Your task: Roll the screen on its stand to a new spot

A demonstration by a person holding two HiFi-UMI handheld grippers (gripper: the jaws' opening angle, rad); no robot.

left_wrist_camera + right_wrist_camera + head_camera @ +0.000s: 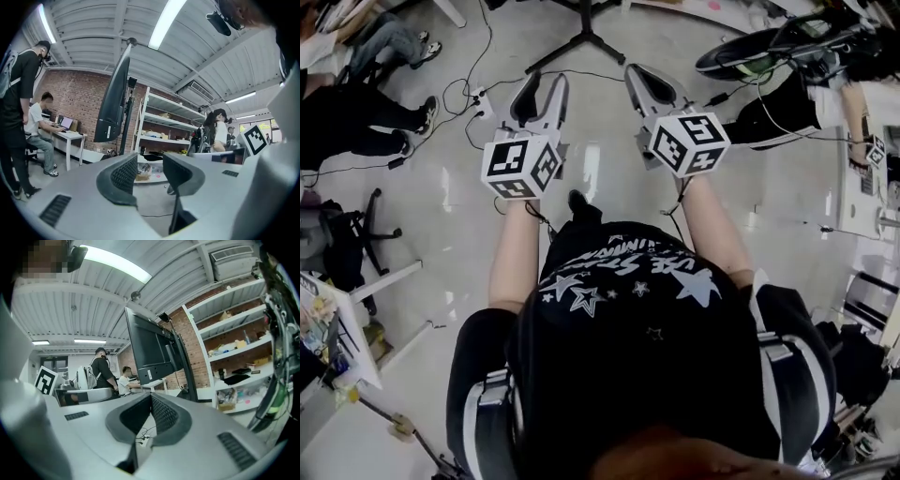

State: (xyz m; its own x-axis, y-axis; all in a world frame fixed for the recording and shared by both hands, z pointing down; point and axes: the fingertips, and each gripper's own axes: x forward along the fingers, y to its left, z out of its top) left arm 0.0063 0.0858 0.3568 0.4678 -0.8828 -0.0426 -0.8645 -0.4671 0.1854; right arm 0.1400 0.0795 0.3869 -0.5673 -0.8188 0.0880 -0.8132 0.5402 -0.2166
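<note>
The screen [112, 101] hangs on its tall black stand ahead of me, tilted edge-on in the left gripper view and showing its dark back panel in the right gripper view [149, 350]. From the head view I make out only the stand's spread black legs [584, 39] on the floor [600, 169], well ahead of both tools. Nothing touches the stand yet, so I judge the roll has not begun.

My left gripper [546, 84] points level toward the stand with its fingers [124, 176] apart and nothing between them, which suits closing round the post. My right gripper [639, 73] is held level beside it, its fingers [164, 416] meeting at the tips and empty; I read that as a hand meant to push or steady, not to clamp.

A power strip [478, 101] and loose cables [502, 70] lie on the floor near the legs, and they could snag the casters. A white shelving unit [173, 122] stands behind the screen, and a seated person works at a table [70, 136] off to the left.
</note>
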